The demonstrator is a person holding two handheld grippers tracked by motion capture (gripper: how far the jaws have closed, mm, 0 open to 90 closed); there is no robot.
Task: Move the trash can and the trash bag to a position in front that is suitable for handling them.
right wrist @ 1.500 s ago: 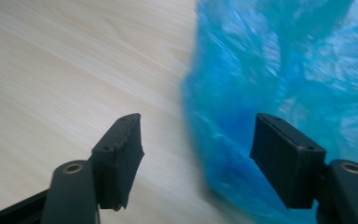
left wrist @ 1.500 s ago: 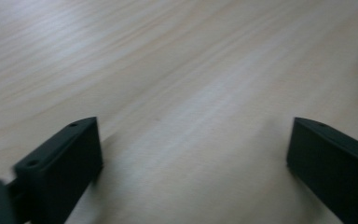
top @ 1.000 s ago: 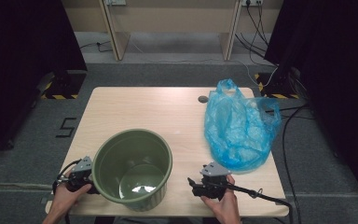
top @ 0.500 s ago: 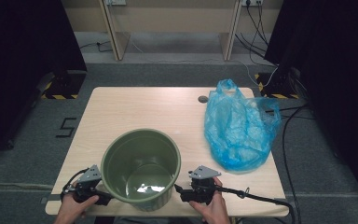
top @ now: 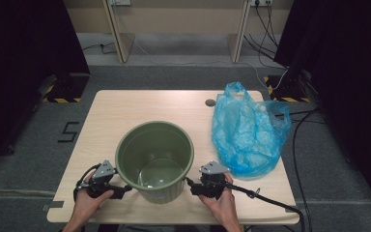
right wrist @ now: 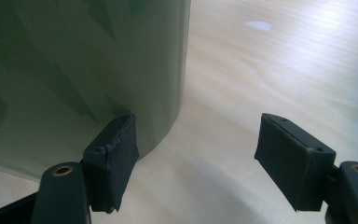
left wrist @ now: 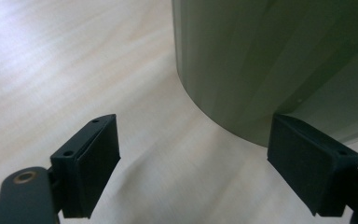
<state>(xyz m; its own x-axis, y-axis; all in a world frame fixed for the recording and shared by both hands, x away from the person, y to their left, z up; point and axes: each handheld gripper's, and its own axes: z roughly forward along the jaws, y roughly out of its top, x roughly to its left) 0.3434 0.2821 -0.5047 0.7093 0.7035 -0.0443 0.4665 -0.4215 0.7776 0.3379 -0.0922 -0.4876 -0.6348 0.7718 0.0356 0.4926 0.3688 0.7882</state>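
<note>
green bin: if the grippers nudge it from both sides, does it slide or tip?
The green bin looks empty and thin-walled, so probably light. It stands upright on the smooth table, so low pushes likely slide it. Its narrower base suggests high pushes could tip it.

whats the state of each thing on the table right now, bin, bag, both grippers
green bin: upright on the table, open at the top, nothing inside that shows
blue plastic bag: crumpled, lying on the table to the right of the bin, apart from it
left gripper: open, fingers apart beside the bin's wall, nothing between them
right gripper: open, fingers apart by the bin's wall, nothing held
wooden table: bare where it shows
</note>
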